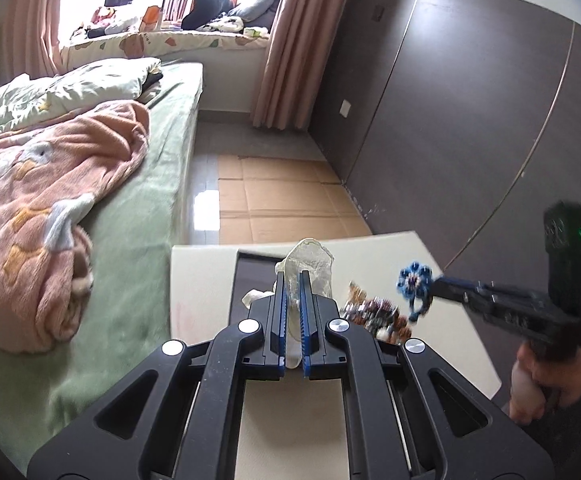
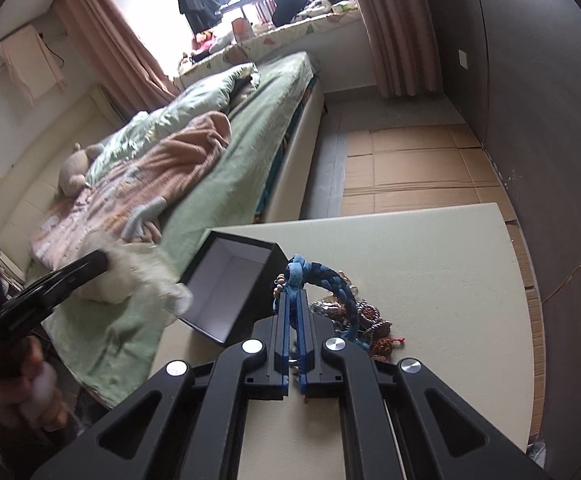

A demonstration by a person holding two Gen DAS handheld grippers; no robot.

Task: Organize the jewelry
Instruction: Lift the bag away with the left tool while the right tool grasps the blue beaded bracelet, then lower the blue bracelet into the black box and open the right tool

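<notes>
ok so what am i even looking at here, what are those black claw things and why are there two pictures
Those are hand-held grippers, not a robot: a person holds one in each hand, and each carries a camera looking along its fingers. So one picture is from the left gripper, the other from the right gripper.

The left gripper is shut on a clear plastic bag. The right is shut on a blue braided bracelet, lifted off the table.

On the cream table sit an open black box, white inside, and a pile of beaded jewelry. Behind is a bed.
</notes>
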